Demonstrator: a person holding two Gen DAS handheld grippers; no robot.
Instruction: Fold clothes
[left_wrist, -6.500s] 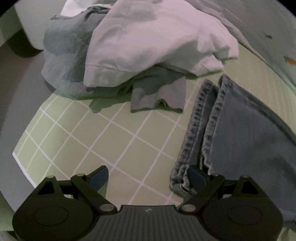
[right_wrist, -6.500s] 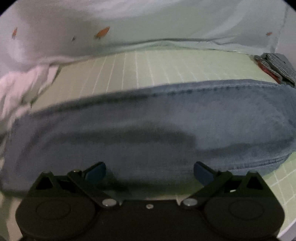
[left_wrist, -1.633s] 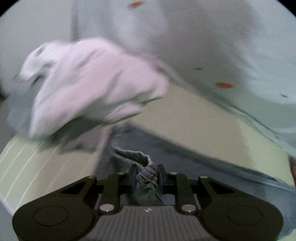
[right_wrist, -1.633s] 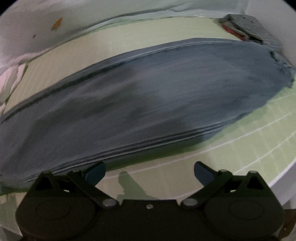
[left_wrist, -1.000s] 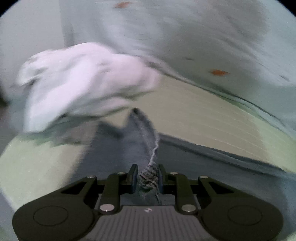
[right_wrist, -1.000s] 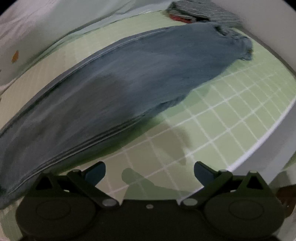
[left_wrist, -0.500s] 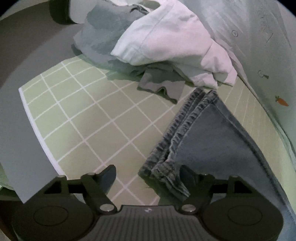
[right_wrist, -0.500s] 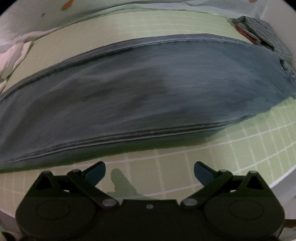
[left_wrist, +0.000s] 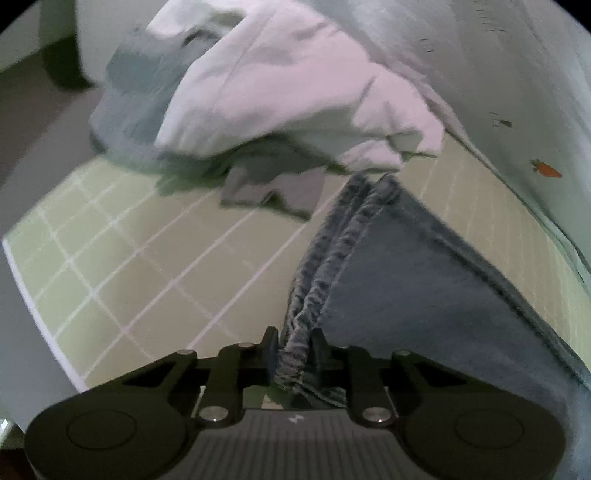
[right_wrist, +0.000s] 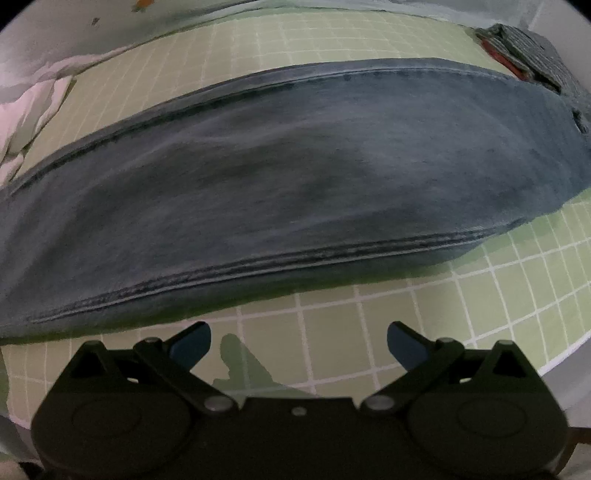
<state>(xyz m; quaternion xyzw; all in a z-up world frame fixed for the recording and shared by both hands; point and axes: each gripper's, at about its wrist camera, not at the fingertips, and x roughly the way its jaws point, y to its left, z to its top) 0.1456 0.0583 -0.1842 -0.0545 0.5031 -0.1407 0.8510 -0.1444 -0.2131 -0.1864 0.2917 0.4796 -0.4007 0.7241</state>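
Left wrist view shows the left gripper (left_wrist: 293, 350) now pinching the bunched hem of the jeans (left_wrist: 424, 280); half a second ago its fingers stood spread around that hem without gripping it. The denim runs away from the fingers toward the far right across the green grid mat (left_wrist: 129, 258), folded lengthwise with one leg on the other. Just beyond the hem lies a heap of unfolded laundry: a white garment (left_wrist: 280, 85) over a grey garment (left_wrist: 273, 184).

Right wrist view shows the right gripper (right_wrist: 299, 341) spread wide and holding nothing, hovering over bare mat just near the long seamed edge of the jeans, much as it did a half second back. A small folded stack (right_wrist: 532, 55) sits at the far right, beside the waist end.

With the hem re-gripped, the likely next step is to carry it toward the waist, halving the length; the right gripper has yet to take hold.
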